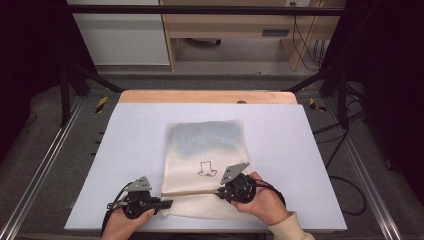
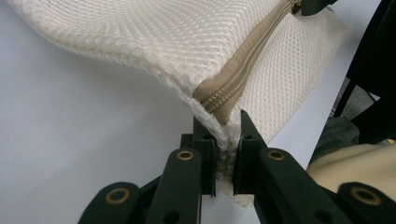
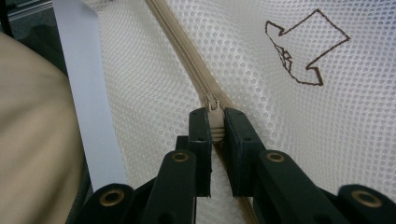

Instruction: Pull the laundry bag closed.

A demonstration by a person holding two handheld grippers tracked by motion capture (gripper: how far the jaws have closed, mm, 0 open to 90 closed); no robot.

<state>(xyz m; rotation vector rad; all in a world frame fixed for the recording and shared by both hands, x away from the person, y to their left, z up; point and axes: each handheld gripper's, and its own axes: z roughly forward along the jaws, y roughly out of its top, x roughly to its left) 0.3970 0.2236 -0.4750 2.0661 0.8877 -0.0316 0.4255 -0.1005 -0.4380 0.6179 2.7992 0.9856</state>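
In the right gripper view the jaws of the right gripper (image 3: 215, 122) are pressed together on the zipper pull (image 3: 215, 120) of a cream mesh bag (image 3: 154, 93), the slider sitting right at their tips. In the left gripper view the jaws of the left gripper (image 2: 227, 133) are clamped on the bag's corner, just where the tan zipper (image 2: 233, 84) ends, so the mesh bunches up between them. Seen from the high view, the zipper (image 1: 192, 191) runs as a nearly straight line across the near end of the bag, left gripper (image 1: 167, 203) at one end and right gripper (image 1: 220, 190) partway along, the two facing each other along that line. That long axis is what the coming move appears to turn on: the pull likely has to travel along the zipper while the left jaws anchor the end. Which way it should go I cannot tell. The bag (image 1: 205, 150) lies flat in the middle of the white worktop (image 1: 130, 145), its near edge close to the person's side, with open surface to the left, right and beyond. A small outline drawing (image 1: 205, 169) marks the mesh just beyond the zipper.
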